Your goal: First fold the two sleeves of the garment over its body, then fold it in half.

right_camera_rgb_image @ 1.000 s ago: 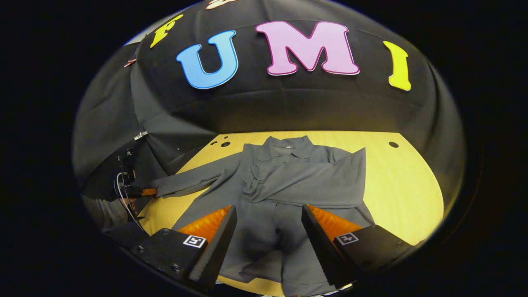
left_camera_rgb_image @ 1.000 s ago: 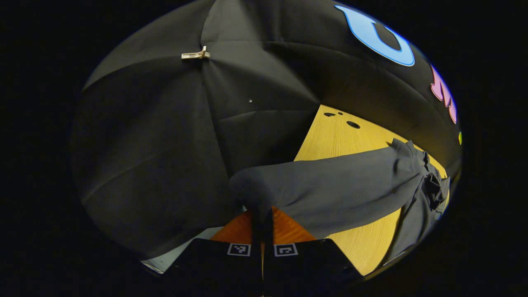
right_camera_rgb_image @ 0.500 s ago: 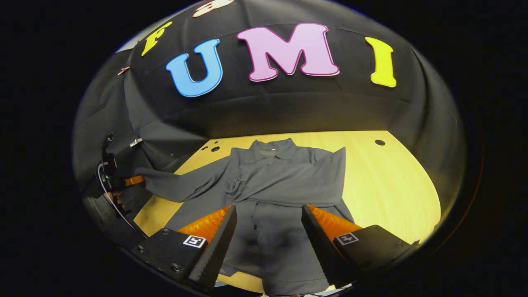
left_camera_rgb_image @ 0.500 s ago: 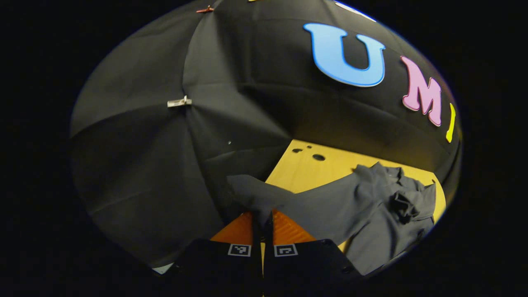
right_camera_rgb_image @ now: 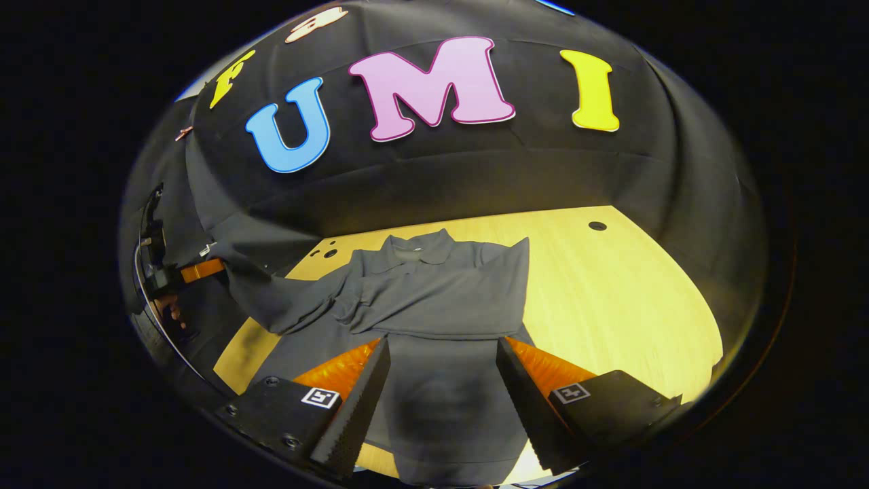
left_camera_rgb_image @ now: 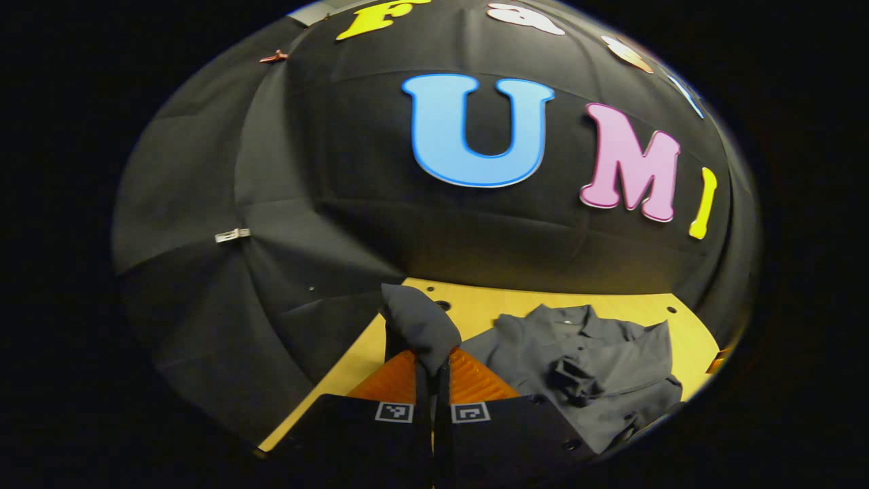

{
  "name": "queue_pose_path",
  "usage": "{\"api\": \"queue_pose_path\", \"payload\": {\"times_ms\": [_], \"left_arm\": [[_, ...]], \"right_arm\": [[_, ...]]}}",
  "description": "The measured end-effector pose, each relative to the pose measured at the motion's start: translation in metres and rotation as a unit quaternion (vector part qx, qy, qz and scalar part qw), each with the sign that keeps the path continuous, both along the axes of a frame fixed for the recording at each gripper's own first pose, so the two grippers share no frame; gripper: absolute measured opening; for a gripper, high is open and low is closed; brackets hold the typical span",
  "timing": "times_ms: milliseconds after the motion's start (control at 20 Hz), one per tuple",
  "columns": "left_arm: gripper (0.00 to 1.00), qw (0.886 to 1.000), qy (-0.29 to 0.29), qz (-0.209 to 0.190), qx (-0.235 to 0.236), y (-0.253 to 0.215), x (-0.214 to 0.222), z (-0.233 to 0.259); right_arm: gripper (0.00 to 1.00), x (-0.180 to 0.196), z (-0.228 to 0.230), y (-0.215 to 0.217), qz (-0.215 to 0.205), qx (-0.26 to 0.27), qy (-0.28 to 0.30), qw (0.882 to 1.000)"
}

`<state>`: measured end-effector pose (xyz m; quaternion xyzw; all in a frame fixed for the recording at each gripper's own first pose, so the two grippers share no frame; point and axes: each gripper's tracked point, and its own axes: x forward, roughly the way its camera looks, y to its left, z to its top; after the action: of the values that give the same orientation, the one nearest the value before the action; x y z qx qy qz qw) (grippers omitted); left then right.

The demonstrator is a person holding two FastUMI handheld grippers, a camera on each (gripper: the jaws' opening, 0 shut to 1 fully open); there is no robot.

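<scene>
Both tools: left tool clamped on sleeve cuff off table edge; right tool wide above shirt.

Light wooden desk, round holes near far edge. Black cloth wall behind, small clip pinned on it.

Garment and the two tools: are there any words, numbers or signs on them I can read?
Garment: no readable text; anything at the collar is too small to tell.
Left tool: square black-and-white markers, patterns only, no letters or numbers.
Right tool: the same kind of markers, nothing to read.
</scene>
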<state>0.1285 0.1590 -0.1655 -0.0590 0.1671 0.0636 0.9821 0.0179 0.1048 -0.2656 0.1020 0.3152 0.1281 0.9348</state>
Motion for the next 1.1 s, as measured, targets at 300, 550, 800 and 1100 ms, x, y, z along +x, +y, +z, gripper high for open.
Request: {"api": "queue_pose_path", "payload": {"times_ms": [300,550,800,1100], "left_arm": [[0.06,0.998,-0.003,-0.057,-0.005,-0.100,0.018,0.011],[0.06,0.993,0.016,-0.113,-0.006,-0.183,0.034,-0.013],[0.06,0.987,0.055,-0.151,0.000,-0.253,0.043,-0.059],[0.06,0.980,0.089,-0.176,0.027,-0.312,0.051,-0.108]], "right_arm": [[0.98,0.000,-0.013,-0.030,-0.017,0.000,0.005,1.000],[0.98,-0.003,-0.022,-0.058,-0.035,0.002,0.013,0.999],[0.97,-0.006,-0.032,-0.078,-0.037,-0.002,0.022,0.999],[0.98,-0.005,-0.050,-0.096,-0.031,0.005,0.041,0.999]]}}
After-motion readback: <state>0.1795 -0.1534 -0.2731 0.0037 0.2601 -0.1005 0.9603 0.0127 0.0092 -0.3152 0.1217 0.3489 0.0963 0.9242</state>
